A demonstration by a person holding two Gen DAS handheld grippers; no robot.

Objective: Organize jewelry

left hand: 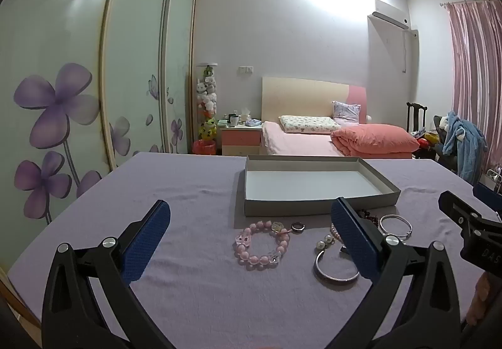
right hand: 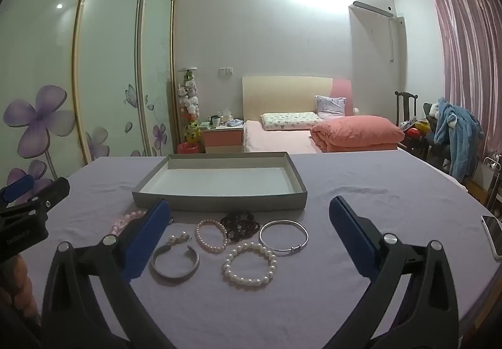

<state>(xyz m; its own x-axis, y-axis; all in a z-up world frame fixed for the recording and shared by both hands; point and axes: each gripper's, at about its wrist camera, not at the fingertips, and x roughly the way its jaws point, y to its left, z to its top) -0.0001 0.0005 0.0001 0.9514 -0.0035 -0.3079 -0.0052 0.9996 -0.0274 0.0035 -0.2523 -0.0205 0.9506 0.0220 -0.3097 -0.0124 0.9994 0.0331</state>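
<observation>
Seemingly, tray [right hand: 219,203] sits bare beside bracelets [right hand: 250,264].

Dim room, ceiling glare, fisheye-warped edges.

A worktop [right hand: 360,179] covered in lilac cloth carries a shallow grey box [right hand: 219,203] at its far middle. Nearer lie a pink bead bracelet [left hand: 260,244], a small ring [left hand: 298,227], pearl earrings [right hand: 178,237], an open silver cuff [right hand: 174,262], two pearl bracelets [right hand: 250,264], dark red beads [right hand: 240,223] and a thin silver bangle [right hand: 284,236]. A phone [right hand: 493,236] lies at the right edge.
</observation>
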